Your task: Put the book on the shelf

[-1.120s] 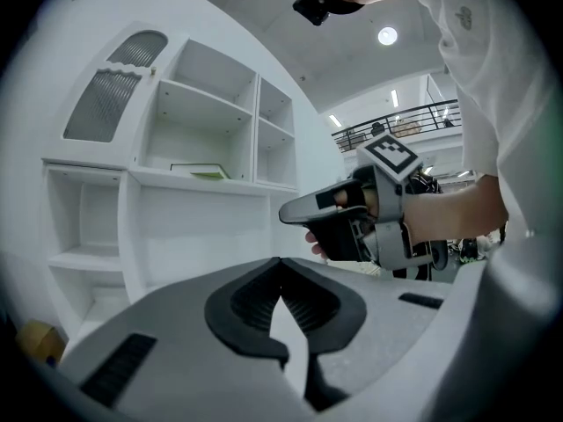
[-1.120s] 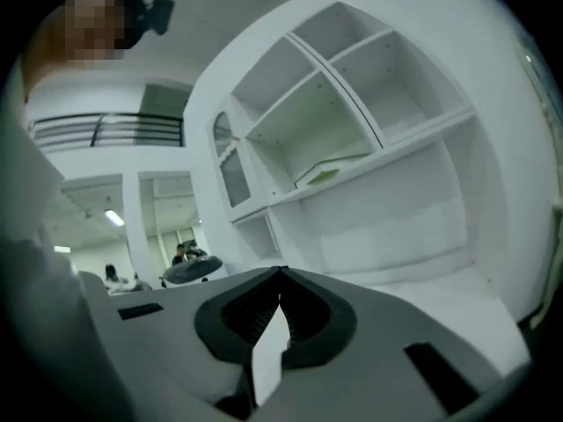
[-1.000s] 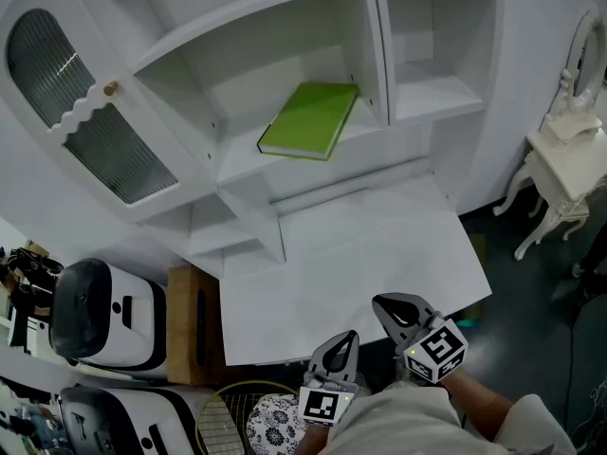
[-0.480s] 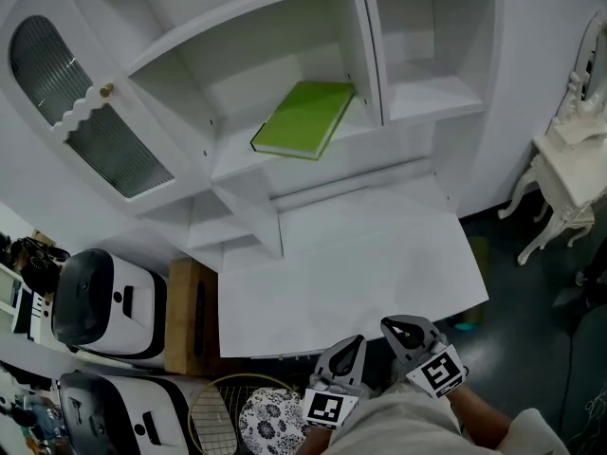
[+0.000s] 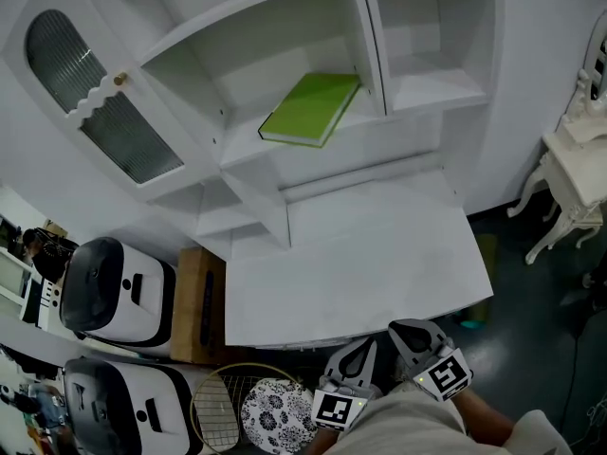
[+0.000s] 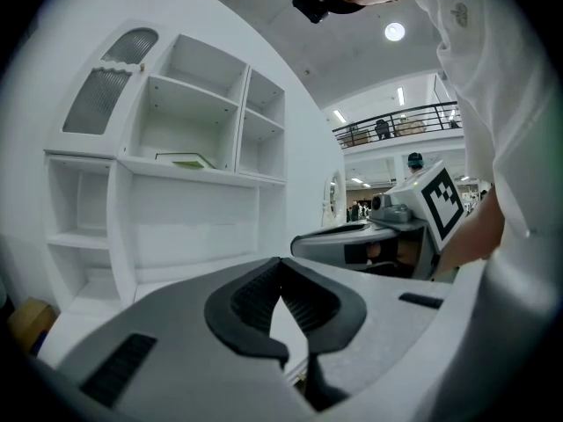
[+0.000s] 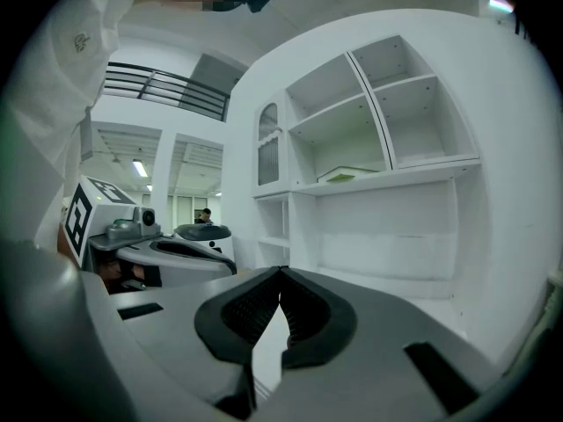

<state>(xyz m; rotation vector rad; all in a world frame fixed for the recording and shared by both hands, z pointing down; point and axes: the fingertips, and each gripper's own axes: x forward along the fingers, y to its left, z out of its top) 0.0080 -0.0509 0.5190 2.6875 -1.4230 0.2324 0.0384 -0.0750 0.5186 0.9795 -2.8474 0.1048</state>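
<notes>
light: bright, even | ceiling lamp (image 6: 394, 32) glare | edges: fisheye-warped, dark

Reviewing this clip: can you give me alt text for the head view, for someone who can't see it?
A green book lies flat on an open shelf of a white cabinet, seen from steeply above. At the bottom edge, the left gripper and right gripper sit side by side, both shut and empty, short of the white desk top.

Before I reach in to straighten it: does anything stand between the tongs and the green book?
Nothing visible does. The green book lies on the open shelf, and only the bare white desktop stretches between it and the left tongs and right tongs, both shut and empty.
</notes>
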